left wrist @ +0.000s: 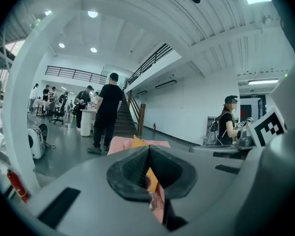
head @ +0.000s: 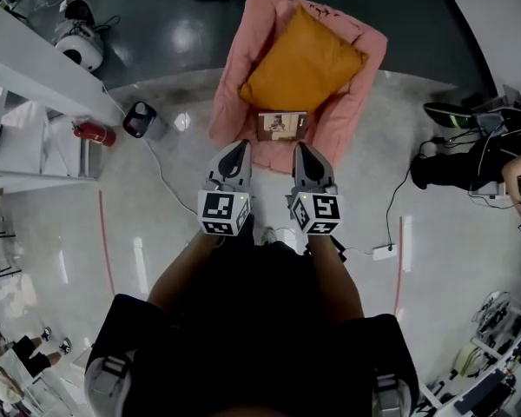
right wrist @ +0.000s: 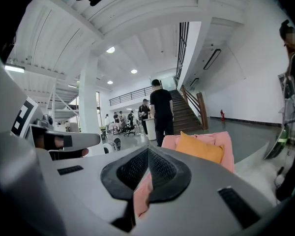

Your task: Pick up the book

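Both left gripper (head: 237, 149) and right gripper (head: 303, 149) have jaws pressed together, empty; the book (head: 282, 125) lies just ahead at the armchair's (head: 365, 102) front edge, long side across, nearer the right

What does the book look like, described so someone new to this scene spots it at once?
Find the pink armchair at the top middle of the head view. An orange cushion fills most of its seat, and the book sits at the seat's front edge, just below the cushion. It is the only small rectangle there with a printed picture on its cover.
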`<state>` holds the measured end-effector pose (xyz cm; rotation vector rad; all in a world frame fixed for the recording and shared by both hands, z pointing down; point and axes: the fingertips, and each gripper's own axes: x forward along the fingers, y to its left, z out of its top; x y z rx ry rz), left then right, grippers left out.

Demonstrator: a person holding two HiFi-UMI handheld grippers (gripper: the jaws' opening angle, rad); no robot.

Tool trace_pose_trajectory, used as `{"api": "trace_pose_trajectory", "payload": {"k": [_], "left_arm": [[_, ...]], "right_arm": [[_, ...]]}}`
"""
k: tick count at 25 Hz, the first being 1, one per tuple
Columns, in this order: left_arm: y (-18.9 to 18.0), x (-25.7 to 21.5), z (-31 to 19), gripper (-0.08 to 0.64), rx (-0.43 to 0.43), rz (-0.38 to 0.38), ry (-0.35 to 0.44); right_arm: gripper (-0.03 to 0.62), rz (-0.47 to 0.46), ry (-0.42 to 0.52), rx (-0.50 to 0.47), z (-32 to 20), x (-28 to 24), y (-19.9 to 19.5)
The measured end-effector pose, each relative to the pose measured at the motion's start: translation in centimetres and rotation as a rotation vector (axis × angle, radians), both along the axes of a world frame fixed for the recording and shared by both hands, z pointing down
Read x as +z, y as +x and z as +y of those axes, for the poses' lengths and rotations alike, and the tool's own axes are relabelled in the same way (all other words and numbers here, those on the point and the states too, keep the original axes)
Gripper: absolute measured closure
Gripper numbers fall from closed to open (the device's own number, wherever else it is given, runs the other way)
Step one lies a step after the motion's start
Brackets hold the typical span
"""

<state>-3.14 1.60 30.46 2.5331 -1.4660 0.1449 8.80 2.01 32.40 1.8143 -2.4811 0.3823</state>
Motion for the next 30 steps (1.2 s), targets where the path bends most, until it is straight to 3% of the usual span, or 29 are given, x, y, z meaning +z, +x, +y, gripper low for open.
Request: {"api": "trace_pose_trajectory", "payload": {"k": [11,17,23,30], "left_arm": [[-1.8,1.0,-9.0,0.552,0.111,-0.004,-0.016],[-1.4,2.2,-11.2,0.552,0.135,-0.006,-0.044],[-0.3,4.1,-14.5,0.552,0.125,0.000,-0.077],[1.9,6.8,-18.9,0.552,0.084,0.001,-0.109]], "right_arm": [[0.600,-0.009,-0.016,0.102,-8.2,1.3,-1.6],[0.600,0.007,-0.040,0.122,-9.9,2.7,-0.9],[0.600,-0.010,-0.068,0.131,-13.2,5.0,0.3],[0.600,-0.013,-0.158,0.068,-17.7,9.8,2.2]]}}
